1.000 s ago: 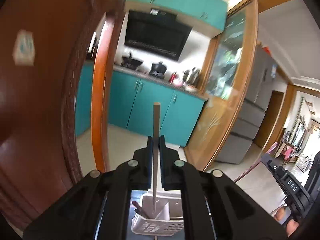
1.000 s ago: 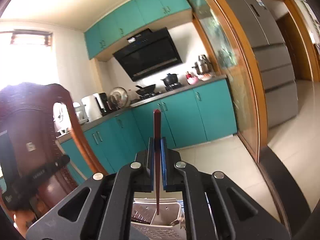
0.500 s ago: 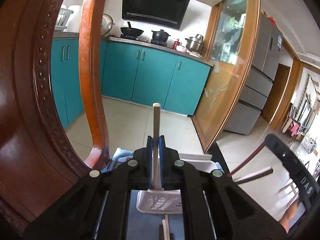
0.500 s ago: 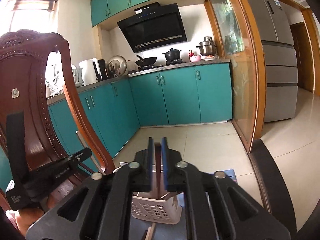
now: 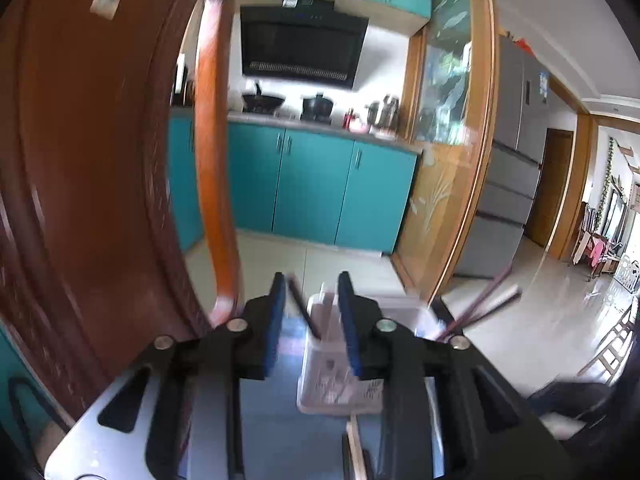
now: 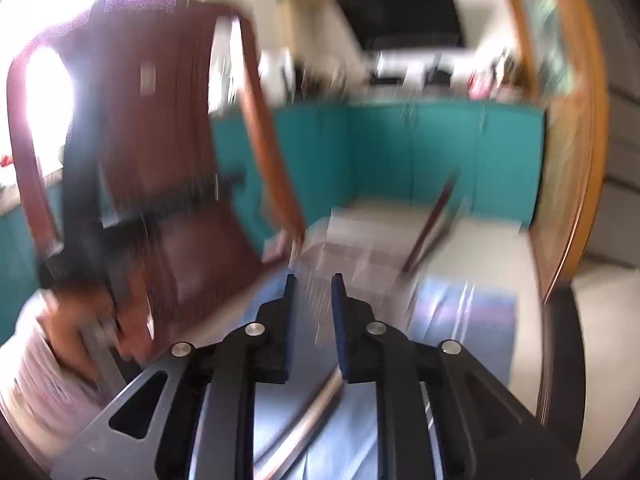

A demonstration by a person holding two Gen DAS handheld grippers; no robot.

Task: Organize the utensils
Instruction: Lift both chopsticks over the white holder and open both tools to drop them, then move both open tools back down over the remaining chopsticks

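Now both hand-held grippers are released, left hand-held gripper (image 5: 311,308) gaping just near of the white utensil basket (image 5: 340,372) on the tabletop (image 5: 260,420), right hand-held gripper (image 6: 313,304) gaping above a metal utensil (image 6: 304,420) lying near on the blue mat (image 6: 472,320). Chopsticks (image 5: 480,308) lean out of the basket's right side. Judging by this, a drop-off is done; next move calls for lowering the right one over the metal utensil and clenching, though blur hides its exact lie.

White basket (image 5: 340,376); teal cabinets (image 5: 312,188)
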